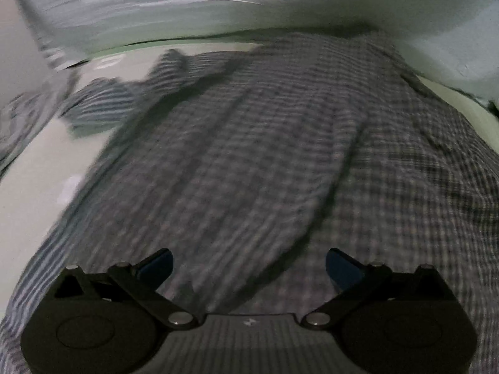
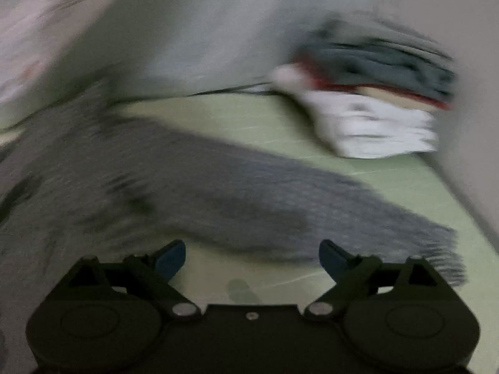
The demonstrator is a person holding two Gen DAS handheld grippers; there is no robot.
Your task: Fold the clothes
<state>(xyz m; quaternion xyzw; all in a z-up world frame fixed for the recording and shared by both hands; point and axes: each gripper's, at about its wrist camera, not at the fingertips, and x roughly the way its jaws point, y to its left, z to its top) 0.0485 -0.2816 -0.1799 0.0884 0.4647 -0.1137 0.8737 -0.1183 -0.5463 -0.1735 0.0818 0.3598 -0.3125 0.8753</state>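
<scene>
A grey checked shirt [image 1: 265, 155] lies spread over a pale green bed surface [image 1: 37, 193], filling most of the left wrist view. My left gripper [image 1: 249, 265] hovers just above its near part, open, with nothing between the blue pads. In the right wrist view a long sleeve of the same shirt [image 2: 249, 199] stretches from the left to the lower right across the green surface [image 2: 389, 184]. Beside the sleeve's near edge my right gripper [image 2: 252, 258] is open and empty. Both views are blurred.
A stack of folded clothes [image 2: 374, 103], white at the bottom with red and dark grey layers above, sits at the far right of the bed. Pale bedding or a wall [image 1: 187, 15] rises behind the shirt. A striped garment part [image 1: 103, 106] lies at the left.
</scene>
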